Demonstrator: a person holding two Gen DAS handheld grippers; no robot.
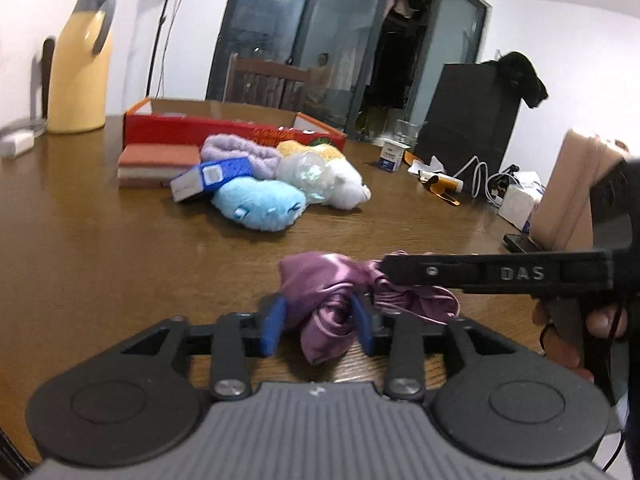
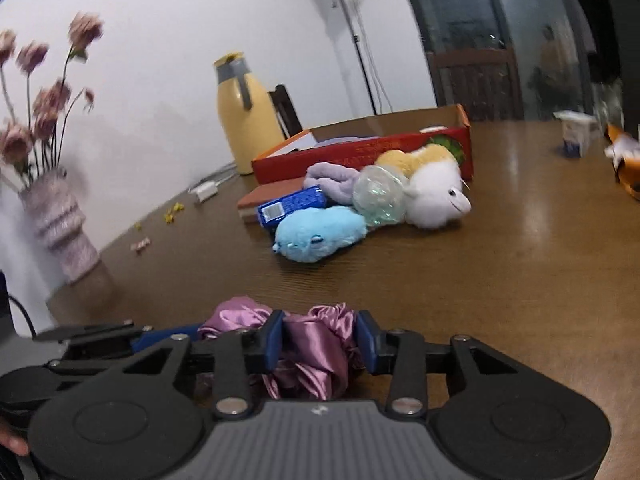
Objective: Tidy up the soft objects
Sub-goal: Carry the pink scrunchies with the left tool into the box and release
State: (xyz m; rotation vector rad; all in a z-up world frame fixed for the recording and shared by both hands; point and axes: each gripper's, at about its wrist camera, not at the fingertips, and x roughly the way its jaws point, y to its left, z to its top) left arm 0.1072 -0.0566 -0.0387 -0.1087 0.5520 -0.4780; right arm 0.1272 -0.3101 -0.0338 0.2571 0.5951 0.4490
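- Between the blue pads of the left hand-held gripper (image 1: 320,326) sits one end of a crumpled purple satin cloth (image 1: 320,304); the pads flank the fabric with a little slack, so the jaws stand partly apart rather than pinching it.
- Just beside it, the right hand-held gripper (image 2: 320,342) has the other bunch of the same purple satin cloth (image 2: 316,344) between its pads, jaws likewise partly apart, fabric brushing both pads; whether they press I cannot tell.
- From the left wrist view, the right tool reaches in from the right edge, its black finger lying over the cloth, fingers of a hand (image 1: 600,320) wrapped around its grip.
- The cloth rests on a brown wooden table (image 1: 100,240), near its front.
- Farther back lies a cluster: a light blue plush toy (image 2: 320,232), a white and yellow plush toy (image 2: 434,196), a clear glittery ball (image 2: 380,196), a lilac fluffy cloth (image 2: 334,180), a blue carton (image 2: 290,206) and a reddish sponge block (image 1: 158,164).
- Behind the cluster stands an open red cardboard box (image 2: 360,156), touching the plush pile.
- A yellow jug with a grey handle (image 2: 246,116) stands beyond, near the wall.
- A ribbed vase of pink flowers (image 2: 60,224) stands at the left table edge.
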